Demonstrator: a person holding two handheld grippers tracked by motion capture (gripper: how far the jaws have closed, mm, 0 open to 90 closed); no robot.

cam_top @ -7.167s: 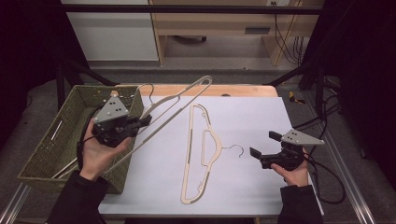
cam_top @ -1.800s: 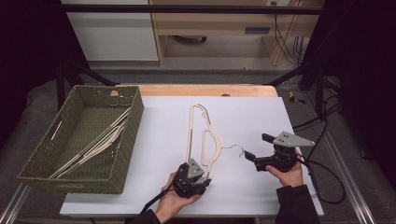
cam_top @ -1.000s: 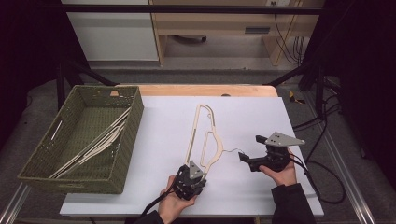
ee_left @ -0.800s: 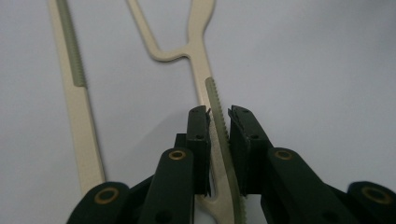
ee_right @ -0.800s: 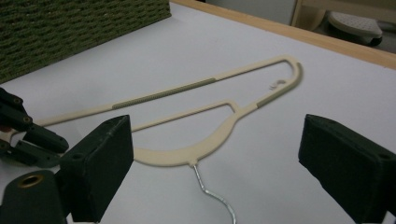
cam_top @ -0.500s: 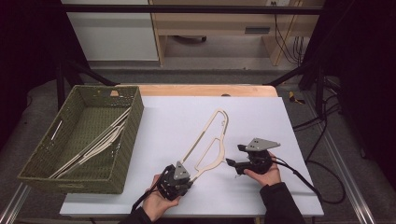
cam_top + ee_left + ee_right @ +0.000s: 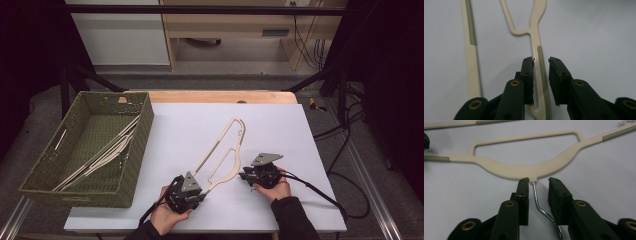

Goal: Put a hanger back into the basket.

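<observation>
Overhead, a cream hanger point(image 7: 222, 157) lies on the white table point(image 7: 190, 125), right of the wicker basket point(image 7: 95, 145). Left gripper point(image 7: 541, 62): jaws straddle its ribbed arm, left pad touching. Right gripper point(image 7: 538, 181): jaws, just closing, flank the wire hook point(image 7: 537, 200) without pinching.

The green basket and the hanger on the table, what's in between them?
Nothing: in the high view, only bare white table lies between the basket and the hanger.

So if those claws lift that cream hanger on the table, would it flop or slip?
The hanger looks like thin, rigid plastic, so probably light and stiff. Its long open frame may swing if lifted from one end. The ribbed strip should help against slipping; the thin wire hook might twist.
</observation>
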